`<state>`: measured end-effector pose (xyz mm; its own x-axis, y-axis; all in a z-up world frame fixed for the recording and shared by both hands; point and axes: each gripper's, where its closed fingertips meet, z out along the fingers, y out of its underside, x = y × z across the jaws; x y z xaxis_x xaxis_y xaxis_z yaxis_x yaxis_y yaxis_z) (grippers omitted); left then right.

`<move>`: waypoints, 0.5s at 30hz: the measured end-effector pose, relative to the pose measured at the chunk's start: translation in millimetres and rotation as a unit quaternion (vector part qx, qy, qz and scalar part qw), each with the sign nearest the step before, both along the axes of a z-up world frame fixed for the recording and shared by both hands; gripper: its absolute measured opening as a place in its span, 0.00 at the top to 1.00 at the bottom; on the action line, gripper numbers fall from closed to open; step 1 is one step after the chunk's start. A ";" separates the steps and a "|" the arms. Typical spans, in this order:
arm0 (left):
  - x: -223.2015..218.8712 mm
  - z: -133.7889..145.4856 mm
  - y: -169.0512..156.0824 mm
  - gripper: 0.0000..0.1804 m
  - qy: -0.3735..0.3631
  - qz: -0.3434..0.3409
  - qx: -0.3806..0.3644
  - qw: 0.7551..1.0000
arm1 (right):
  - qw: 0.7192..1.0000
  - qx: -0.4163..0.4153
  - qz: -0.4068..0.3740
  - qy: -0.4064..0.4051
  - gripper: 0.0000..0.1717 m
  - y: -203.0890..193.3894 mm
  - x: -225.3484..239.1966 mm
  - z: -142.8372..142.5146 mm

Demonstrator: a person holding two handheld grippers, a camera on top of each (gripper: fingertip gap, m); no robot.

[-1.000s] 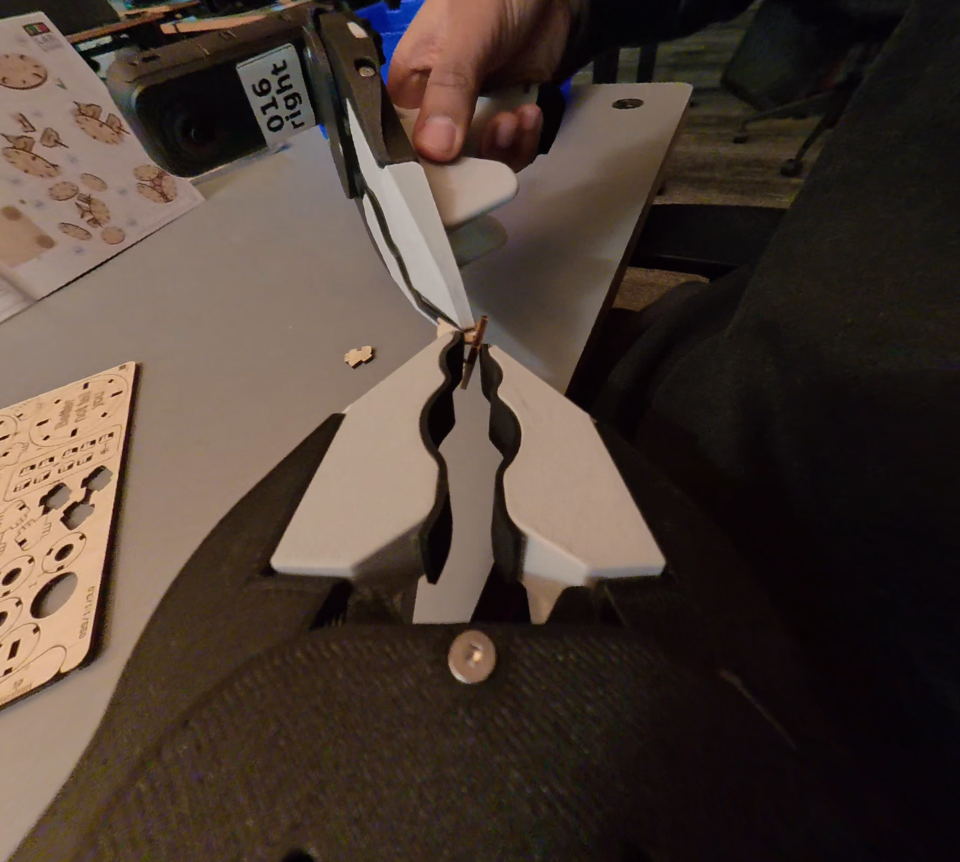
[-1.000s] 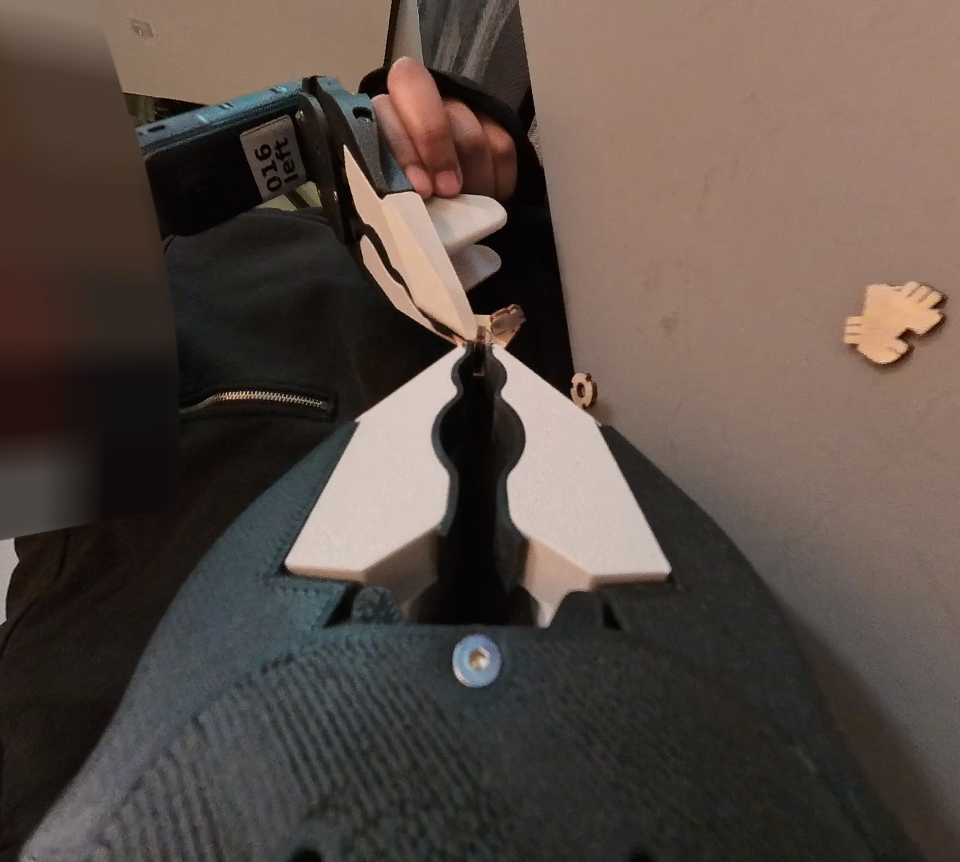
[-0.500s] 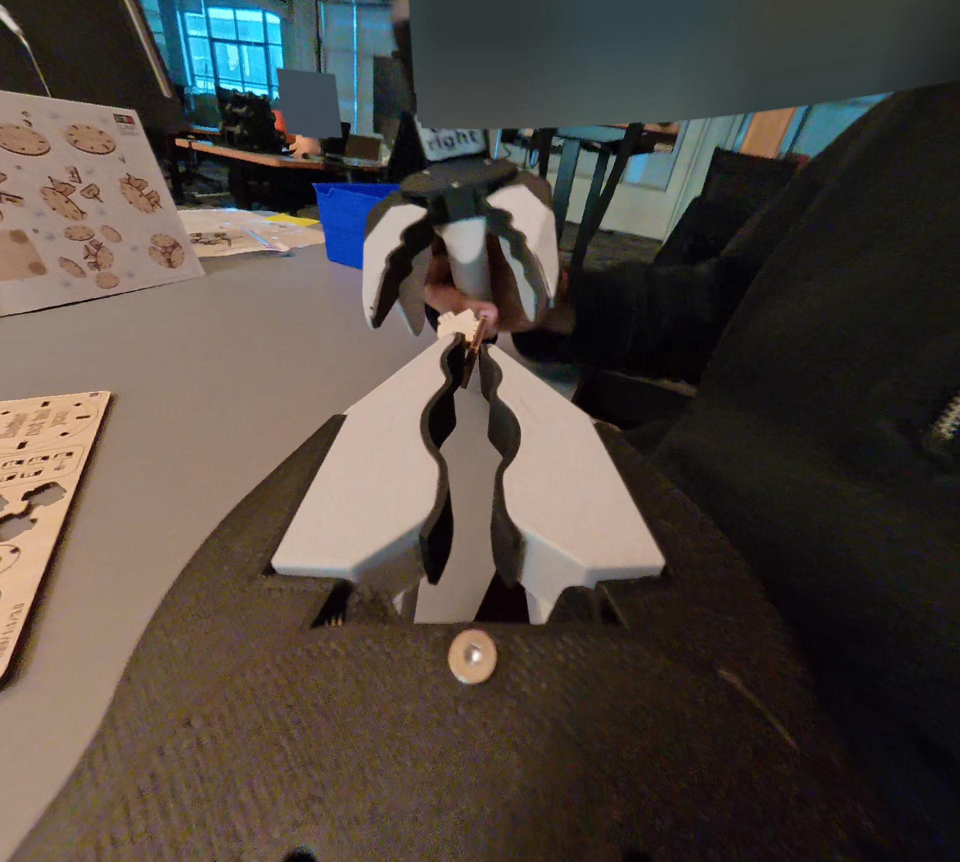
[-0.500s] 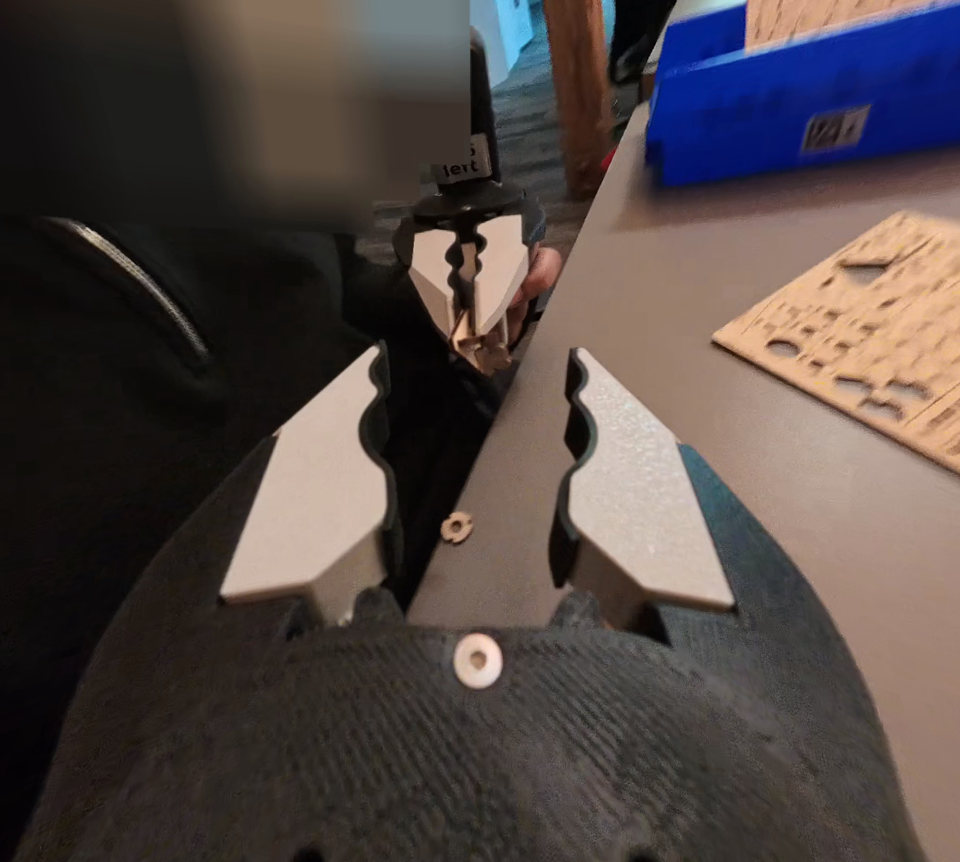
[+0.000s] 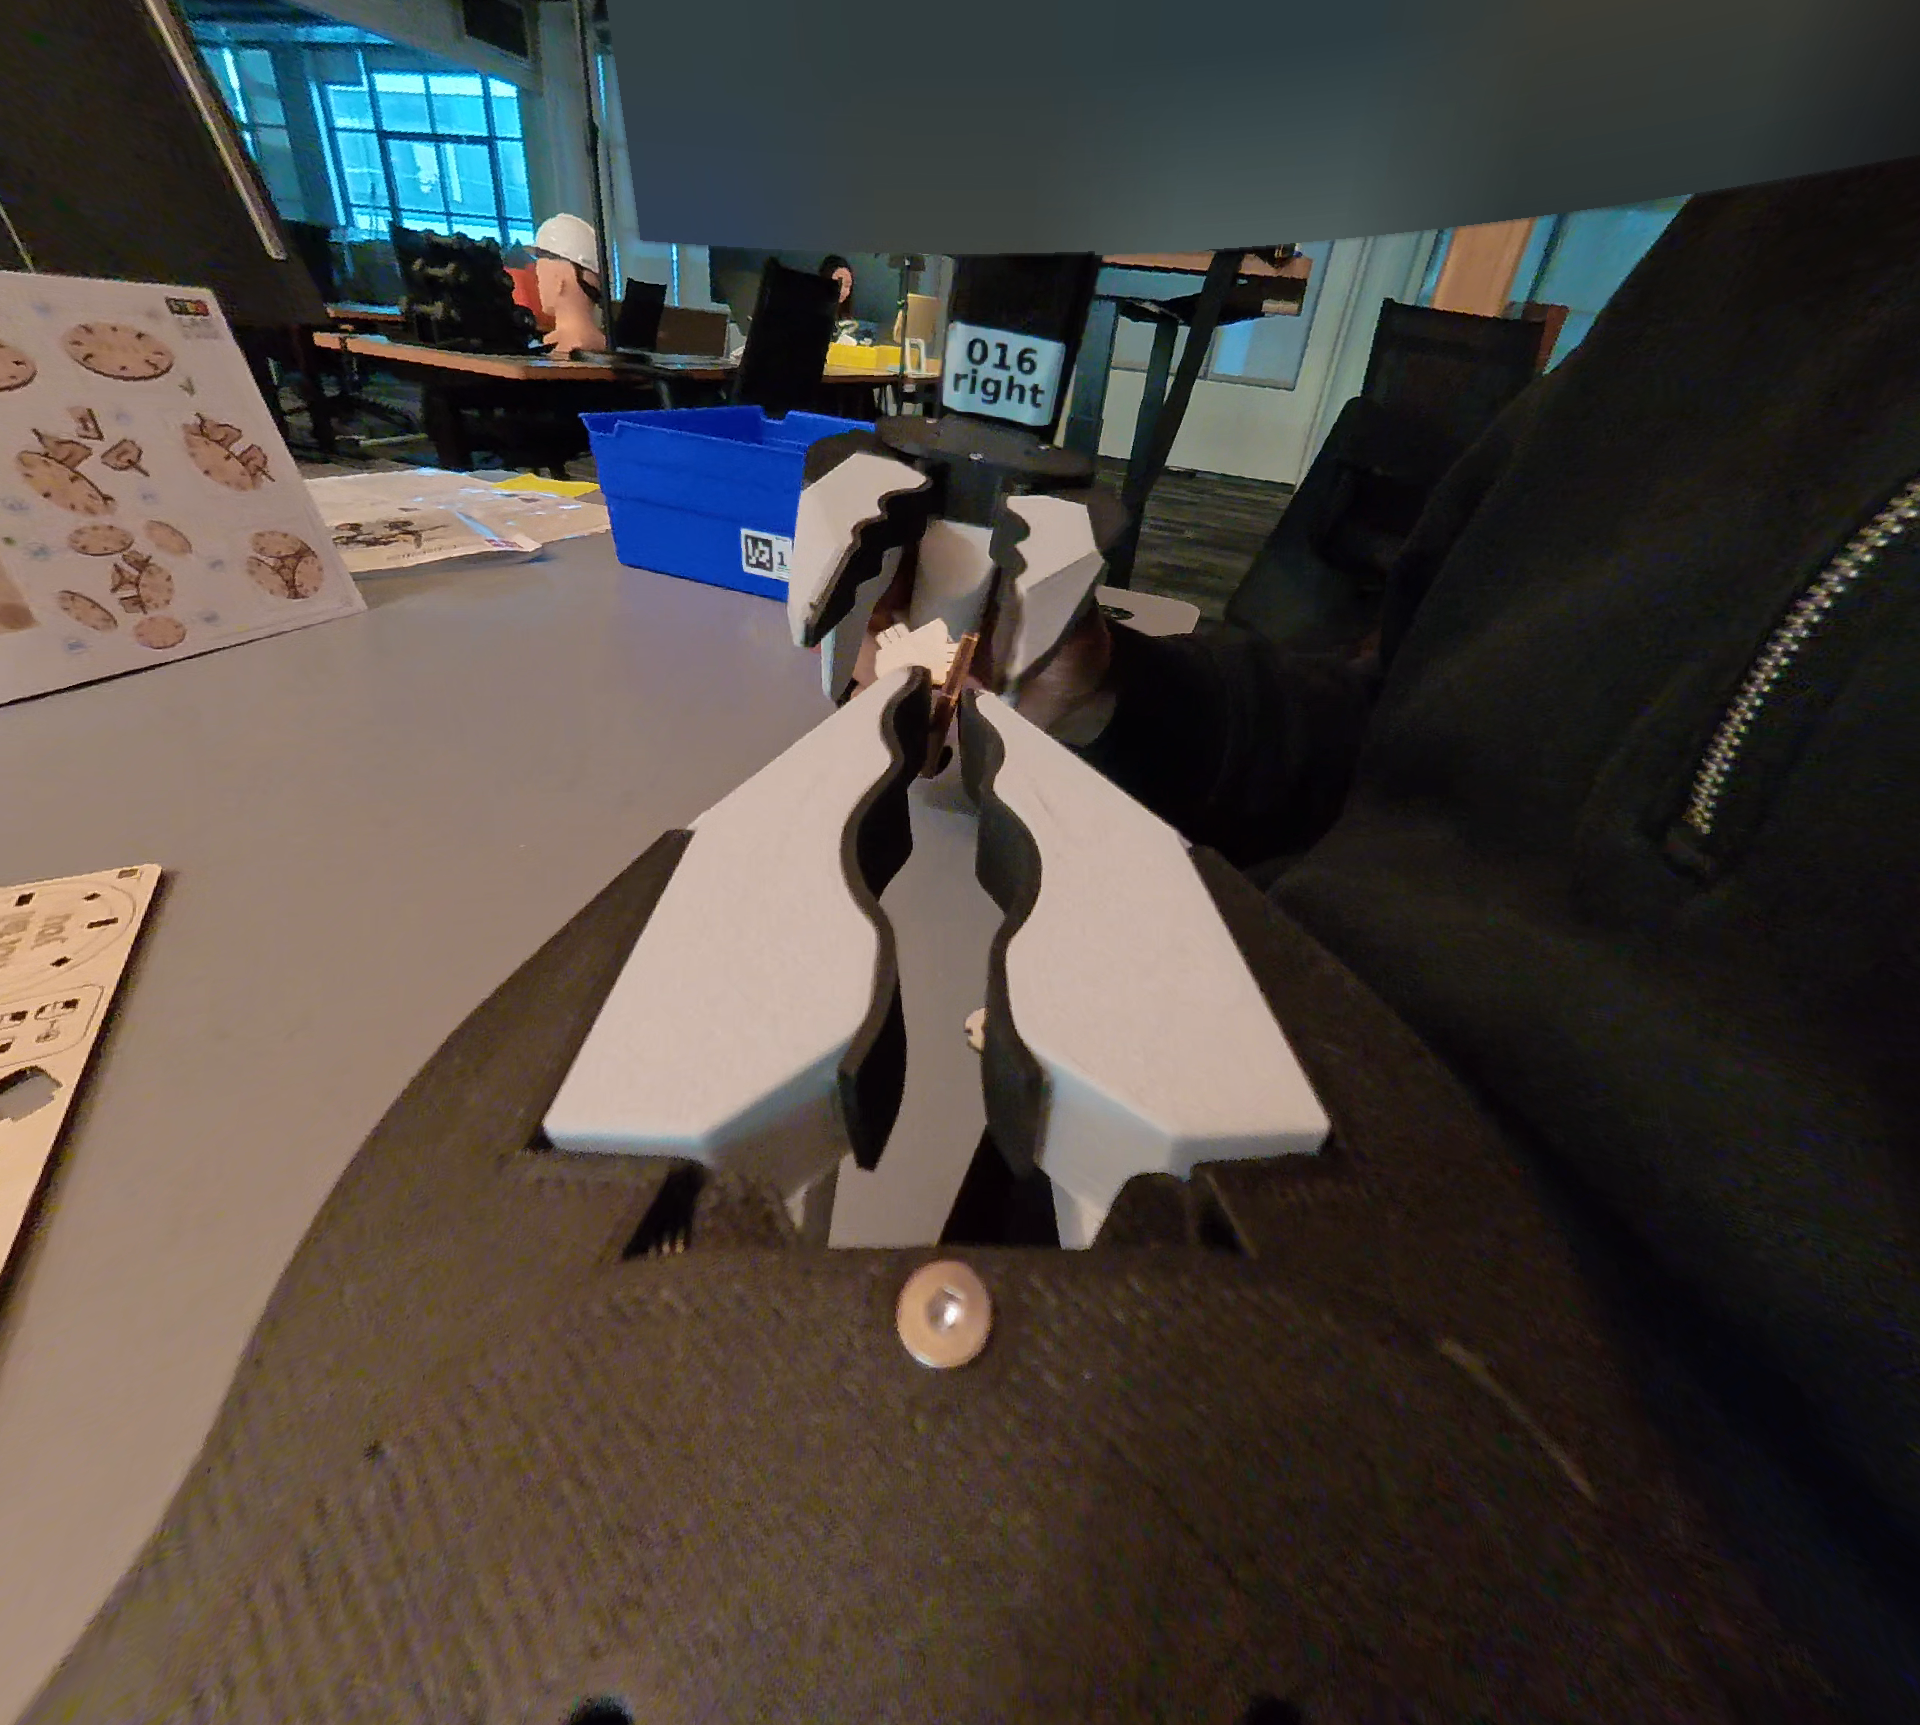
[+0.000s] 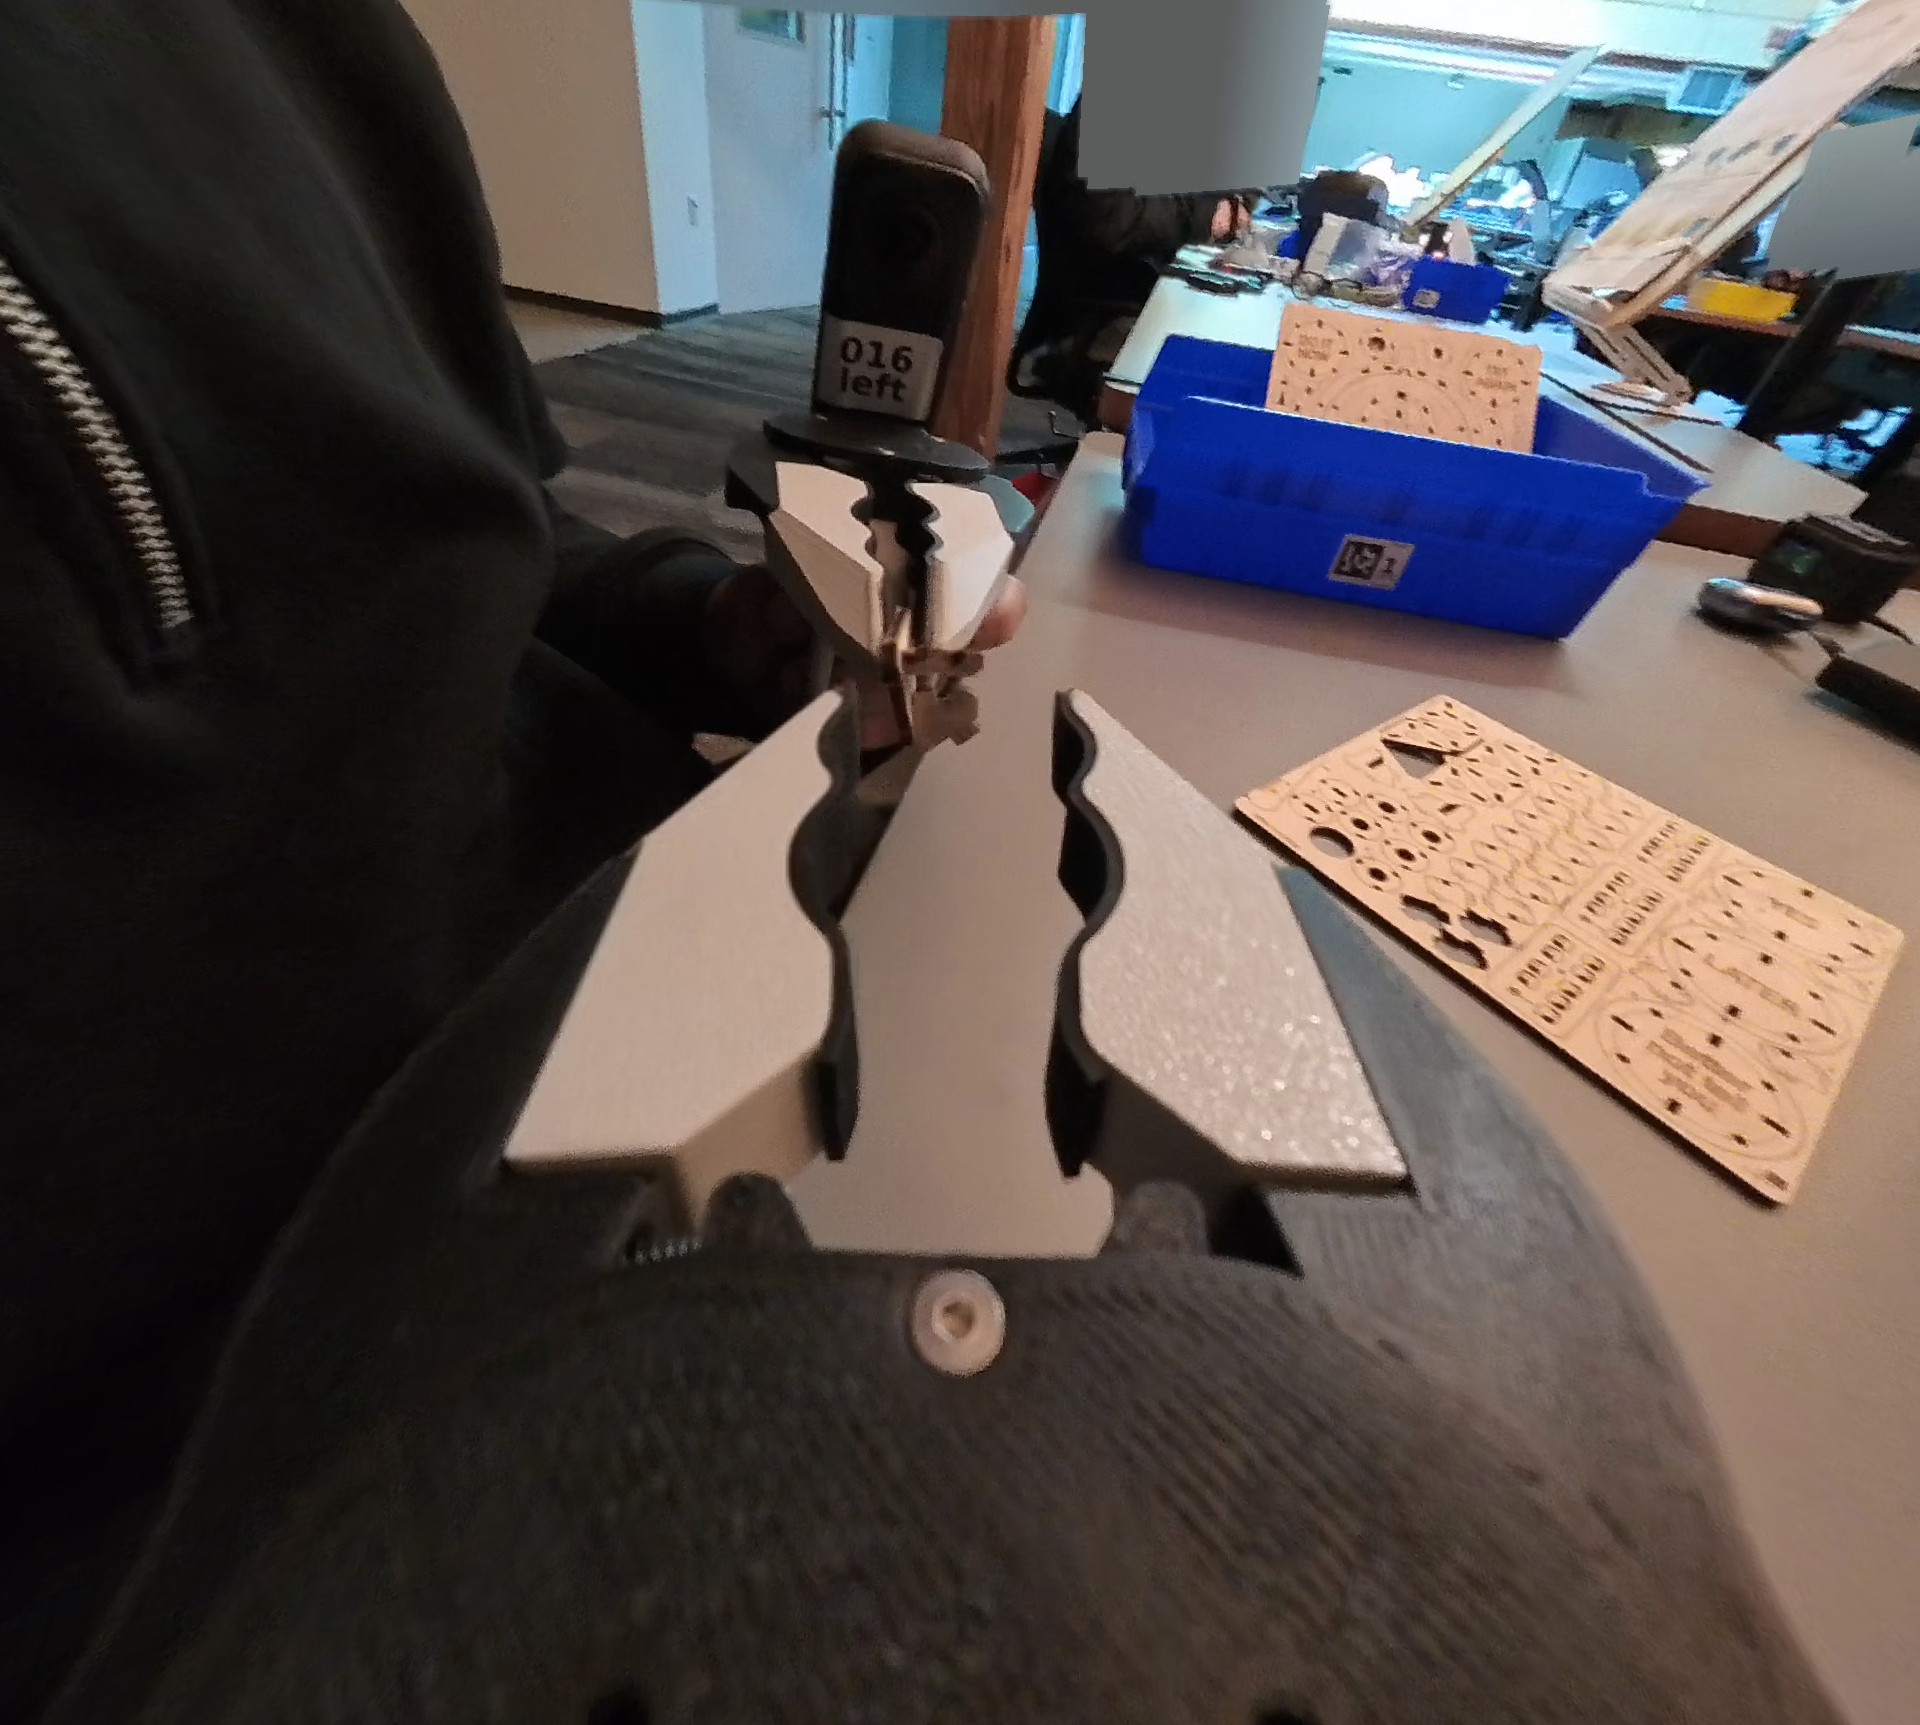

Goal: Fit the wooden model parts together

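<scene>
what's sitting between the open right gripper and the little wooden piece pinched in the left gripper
Nothing visible does. The right gripper faces the small wooden piece held by the left gripper over the grey table's edge, its fingertips apart, and only open air shows between them.

Matt plastic grippers, thin laser-cut wood and a smooth grey table.
The left gripper has matt grey plastic fingers with black rubbery linings and a rough, grainy black body; it pinches thin pale wooden pieces with darker cut edges. The table looks smooth and matt. The wooden sheet is pale plywood, the bin glossy blue plastic, the jacket dark cloth with a metal zip.
</scene>
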<state>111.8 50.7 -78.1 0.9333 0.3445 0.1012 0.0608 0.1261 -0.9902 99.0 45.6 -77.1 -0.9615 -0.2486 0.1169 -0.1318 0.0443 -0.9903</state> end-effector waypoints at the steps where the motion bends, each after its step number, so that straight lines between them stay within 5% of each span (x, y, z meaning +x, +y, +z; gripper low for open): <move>1: 0.6 -0.2 0.0 0.98 0.000 -0.001 -0.001 1.000 | 1.000 0.000 0.012 -0.007 0.77 -0.1 3.5 0.7; 8: 1.3 -4.5 1.2 0.98 -0.017 -0.013 0.002 1.000 | 0.998 0.013 0.041 -0.041 0.78 -7.9 12.6 -1.9; 15: 3.1 -5.6 3.8 0.98 -0.020 -0.022 0.003 1.000 | 0.998 0.007 0.044 -0.050 0.89 -4.7 11.9 0.2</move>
<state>114.8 54.5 -83.7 0.9428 0.3026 0.1398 0.1052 0.1279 -0.9862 110.9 40.9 -76.9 -0.9425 -0.3338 0.0166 -0.0358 0.0514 -0.9980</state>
